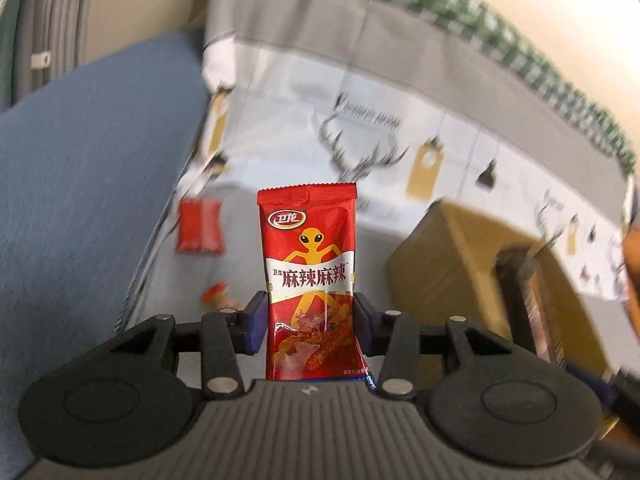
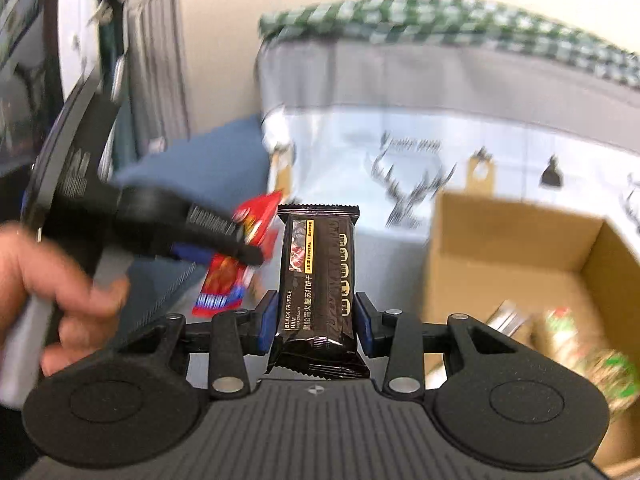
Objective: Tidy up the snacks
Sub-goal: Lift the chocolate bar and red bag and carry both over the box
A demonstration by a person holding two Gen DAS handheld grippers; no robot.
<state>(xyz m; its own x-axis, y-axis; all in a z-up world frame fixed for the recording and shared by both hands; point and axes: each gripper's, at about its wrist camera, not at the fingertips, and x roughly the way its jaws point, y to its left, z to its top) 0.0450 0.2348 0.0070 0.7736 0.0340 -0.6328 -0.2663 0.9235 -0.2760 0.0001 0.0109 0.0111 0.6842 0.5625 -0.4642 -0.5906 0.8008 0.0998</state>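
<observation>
My left gripper (image 1: 310, 316) is shut on a red spicy-snack packet (image 1: 310, 264) and holds it upright above the table. My right gripper (image 2: 316, 316) is shut on a black truffle ham cracker packet (image 2: 318, 280), also upright. In the right wrist view the left gripper (image 2: 224, 248) shows at left with the red packet (image 2: 240, 264) in it. An open cardboard box (image 2: 520, 264) stands to the right with several snacks inside; in the left wrist view the box (image 1: 472, 256) is at right.
A red packet (image 1: 200, 226) and a small orange-red wrapper (image 1: 218, 294) lie on the deer-print tablecloth (image 1: 360, 128). A blue cushion (image 1: 80, 184) is to the left. A green checked cloth (image 2: 440, 20) runs along the back.
</observation>
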